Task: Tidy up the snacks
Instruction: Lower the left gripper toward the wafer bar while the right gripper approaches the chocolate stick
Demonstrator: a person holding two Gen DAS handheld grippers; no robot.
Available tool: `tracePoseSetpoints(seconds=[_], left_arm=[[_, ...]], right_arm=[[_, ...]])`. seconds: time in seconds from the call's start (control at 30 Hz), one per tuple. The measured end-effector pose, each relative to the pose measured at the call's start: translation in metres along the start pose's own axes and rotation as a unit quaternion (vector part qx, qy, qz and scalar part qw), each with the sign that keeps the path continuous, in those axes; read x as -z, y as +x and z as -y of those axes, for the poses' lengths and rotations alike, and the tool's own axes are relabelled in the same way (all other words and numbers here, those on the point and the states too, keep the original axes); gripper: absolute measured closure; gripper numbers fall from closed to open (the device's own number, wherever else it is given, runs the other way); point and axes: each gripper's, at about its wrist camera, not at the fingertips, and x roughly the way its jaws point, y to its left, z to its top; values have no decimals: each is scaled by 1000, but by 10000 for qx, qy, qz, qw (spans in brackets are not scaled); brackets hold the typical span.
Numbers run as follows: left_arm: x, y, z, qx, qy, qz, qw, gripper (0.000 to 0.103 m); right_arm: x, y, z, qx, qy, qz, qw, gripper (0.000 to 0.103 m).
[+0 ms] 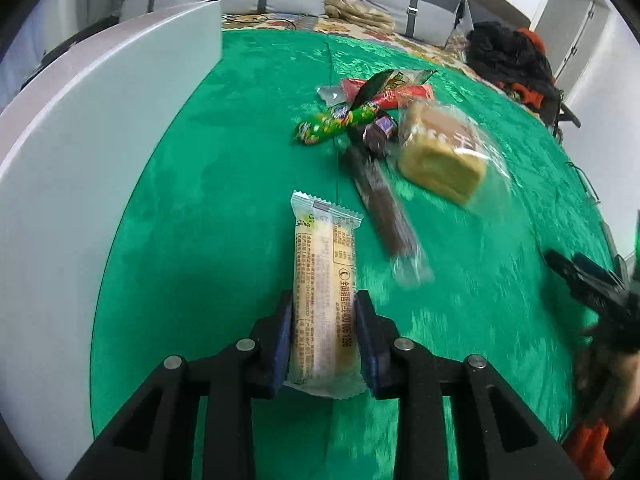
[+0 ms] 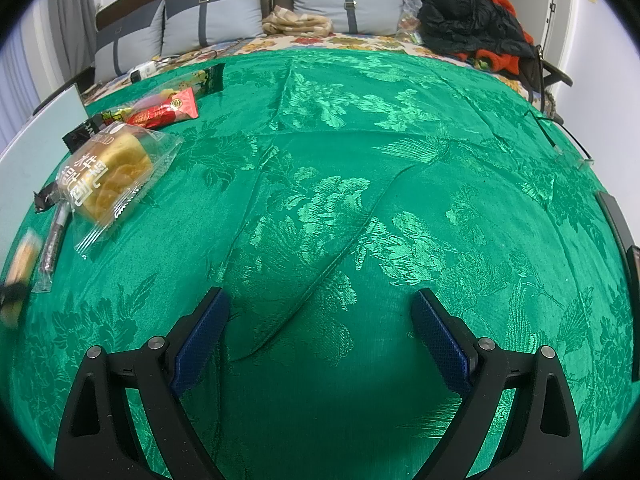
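My left gripper [image 1: 325,300] is shut on a long pale cake bar in a clear wrapper [image 1: 322,272] and holds it above the green cloth [image 1: 200,200]. Ahead lies a pile of snacks: a bread loaf in a clear bag [image 1: 444,152], a dark stick snack [image 1: 384,208], a green candy pack [image 1: 336,120] and red packets [image 1: 400,94]. My right gripper [image 2: 320,320] is open and empty over bare green cloth [image 2: 360,200]. The bread [image 2: 108,172], the red packet [image 2: 168,110] and the dark stick [image 2: 52,240] lie at its far left.
A white box wall [image 1: 80,160] stands along the left. Grey pillows [image 2: 224,16] and a black and red clothes heap [image 2: 472,24] lie at the back. The right gripper shows at the right edge of the left wrist view [image 1: 588,280].
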Motion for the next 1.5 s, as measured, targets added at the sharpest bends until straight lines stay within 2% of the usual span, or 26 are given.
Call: tracePoseSetpoints(seconds=[0.03, 0.07, 0.1, 0.23, 0.37, 1.0, 1.07, 1.1, 1.17, 1.2, 1.3, 1.37, 1.43, 1.5], left_arm=[[3, -2, 0, -55, -7, 51, 10000, 51], [6, -3, -2, -215, -12, 129, 9997, 29], [5, -1, -3, -318, -14, 151, 9994, 22], [3, 8, -5, -893, 219, 295, 9953, 19], [1, 15, -14, -925, 146, 369, 9949, 1], [-1, 18, -16, -932, 129, 436, 9946, 0], [-1, 19, -16, -932, 128, 437, 9946, 0], [-1, 18, -16, -934, 129, 437, 9946, 0], [-1, 19, -16, -933, 129, 437, 9946, 0], [-1, 19, -16, -933, 129, 437, 9946, 0], [-1, 19, -16, -933, 130, 436, 9946, 0], [-1, 19, -16, -933, 131, 437, 9946, 0], [-1, 19, -16, -935, 129, 438, 9946, 0], [-1, 19, -16, -934, 129, 440, 9946, 0]], right_arm=[[0, 0, 0, 0, 0, 0, 10000, 8], [0, 0, 0, 0, 0, 0, 10000, 8], [0, 0, 0, 1, 0, -1, 10000, 8], [0, 0, 0, 1, 1, 0, 10000, 8], [0, 0, 0, 1, 1, 0, 10000, 8], [-1, 1, 0, 11, -1, 3, 10000, 8], [-3, 1, -2, 22, 37, -115, 9999, 9], [-6, 1, -6, -93, 122, -277, 9995, 10], [-12, -10, -23, -971, 283, -355, 9942, 12], [-17, -19, -43, -1400, 176, -343, 9894, 12], [-33, -30, -105, -2039, -567, -481, 9762, 12], [-43, -23, -135, -2176, -825, -690, 9701, 13], [-54, -5, -162, -2116, -1049, -1020, 9664, 14], [-59, 6, -178, -2037, -1179, -1147, 9651, 14]])
